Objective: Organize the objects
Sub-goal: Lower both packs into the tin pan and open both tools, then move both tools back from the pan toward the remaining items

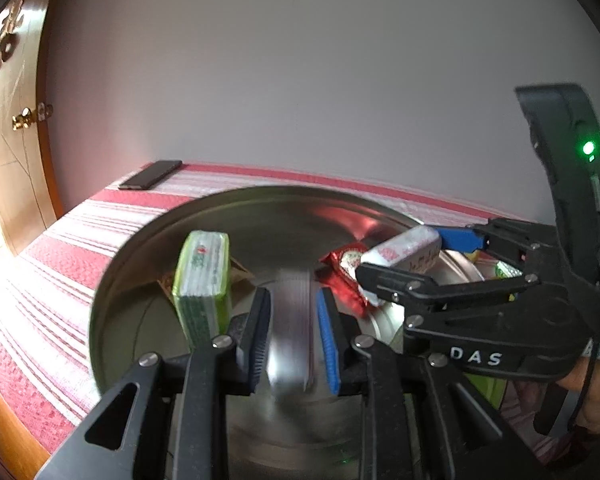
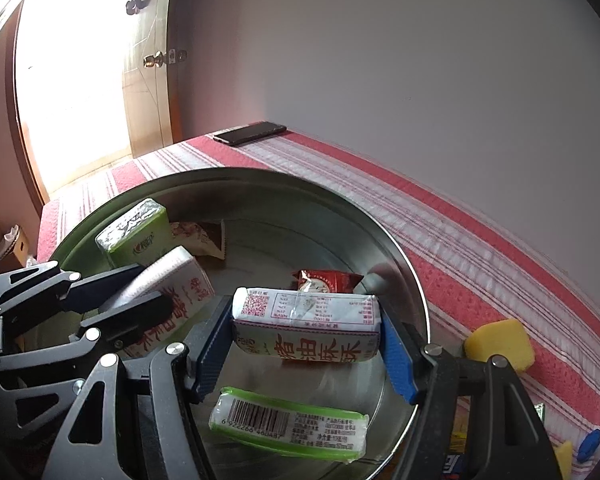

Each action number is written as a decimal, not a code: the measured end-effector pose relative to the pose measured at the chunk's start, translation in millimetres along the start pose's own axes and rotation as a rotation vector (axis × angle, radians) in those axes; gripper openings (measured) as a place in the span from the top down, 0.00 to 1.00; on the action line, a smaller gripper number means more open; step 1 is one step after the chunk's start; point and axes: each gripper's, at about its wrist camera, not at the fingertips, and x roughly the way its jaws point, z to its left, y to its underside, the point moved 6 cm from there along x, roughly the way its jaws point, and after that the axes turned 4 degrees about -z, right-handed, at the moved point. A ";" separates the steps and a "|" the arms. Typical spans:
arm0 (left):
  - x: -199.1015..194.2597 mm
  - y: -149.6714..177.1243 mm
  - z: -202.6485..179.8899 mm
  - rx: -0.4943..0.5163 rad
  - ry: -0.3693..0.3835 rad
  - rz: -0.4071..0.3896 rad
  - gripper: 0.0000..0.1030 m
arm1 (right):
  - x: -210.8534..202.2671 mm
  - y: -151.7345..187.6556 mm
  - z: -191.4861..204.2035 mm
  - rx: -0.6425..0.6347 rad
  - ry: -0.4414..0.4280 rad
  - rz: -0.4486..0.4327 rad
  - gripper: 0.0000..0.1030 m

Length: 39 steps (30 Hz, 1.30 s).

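In the right wrist view, low in the frame, a green-edged packet with a barcode [image 2: 288, 424] lies flat in the round metal tray [image 2: 410, 280]. Just above it the right gripper [image 2: 306, 340] has its jaws spread wide and pressed on both ends of a white packet with red characters [image 2: 306, 330], held over the tray. To the left, the left gripper [image 2: 124, 300] clamps a second white packet [image 2: 180, 296] – in the left wrist view that packet [image 1: 290, 328] is a blur between the narrowly parted blue pads [image 1: 328, 344] of the left gripper [image 1: 290, 340]. Behind lie a small red wrapped snack [image 2: 326, 280], an upright green packet [image 2: 134, 232] and a brown sachet [image 2: 198, 236], all in the tray. At the right edge, a yellow sponge [image 2: 500, 344] sits on the red-and-white striped cloth [image 2: 480, 248] covering the surface. Farther back, near the wall – a dark phone [image 2: 250, 133].
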 end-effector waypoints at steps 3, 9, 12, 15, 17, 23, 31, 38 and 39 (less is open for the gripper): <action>-9.5 -3.8 -0.1 -0.005 -0.009 -0.031 0.38 | -7.0 -2.4 -3.4 0.000 0.029 -0.023 0.31; -19.2 -6.7 -3.4 -0.017 -0.007 -0.061 0.26 | -58.3 -9.3 -36.5 0.070 0.052 -0.131 0.30; -22.1 -5.8 -11.4 -0.018 0.011 -0.068 0.26 | -89.7 -1.6 -62.6 0.115 0.093 -0.174 0.24; -21.7 -4.5 -24.6 0.007 0.026 -0.069 0.18 | -115.2 13.7 -87.3 0.160 0.127 -0.191 0.24; -22.1 -3.2 -31.7 0.015 0.022 -0.070 0.16 | -127.7 26.1 -104.4 0.195 0.150 -0.197 0.24; -13.9 -5.4 -36.1 0.011 0.003 -0.062 0.12 | -142.1 73.1 -147.3 0.304 0.206 -0.163 0.24; 6.7 -24.3 -26.3 0.009 -0.078 -0.089 0.01 | -132.3 104.5 -150.4 0.335 0.186 -0.113 0.24; -1.2 -21.7 -32.7 0.016 -0.084 -0.126 0.01 | -140.3 109.7 -161.1 0.370 0.242 -0.126 0.24; -4.8 -21.7 -37.6 0.024 -0.076 -0.137 0.01 | -143.8 111.7 -164.9 0.377 0.261 -0.127 0.24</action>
